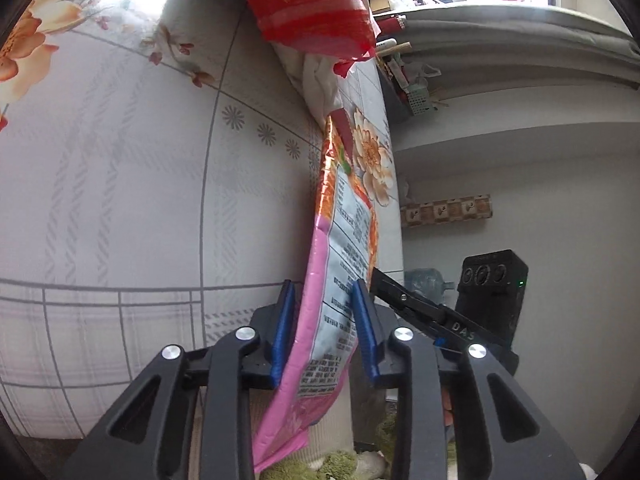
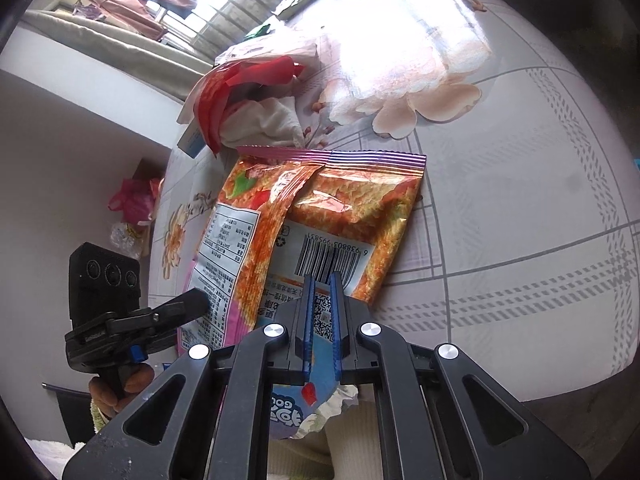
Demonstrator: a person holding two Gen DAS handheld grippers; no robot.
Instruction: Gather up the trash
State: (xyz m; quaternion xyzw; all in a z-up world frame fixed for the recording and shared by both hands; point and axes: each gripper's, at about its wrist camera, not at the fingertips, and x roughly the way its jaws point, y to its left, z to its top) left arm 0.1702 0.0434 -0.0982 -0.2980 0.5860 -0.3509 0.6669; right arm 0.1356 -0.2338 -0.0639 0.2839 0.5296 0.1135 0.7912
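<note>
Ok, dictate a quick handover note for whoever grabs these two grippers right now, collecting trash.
Right gripper: shut on the snack bag, pinching its near end at the table edge.
Left gripper: jaws around the bag's side edge, a gap visible on one side; grip not confirmed.
Bag lies mostly on the floral tablecloth.
Left to do: lift the bag away, then the red wrapper and crumpled tissue behind it. No bin in view.

left wrist: close, down-table | right wrist: close | shared: snack bag
</note>
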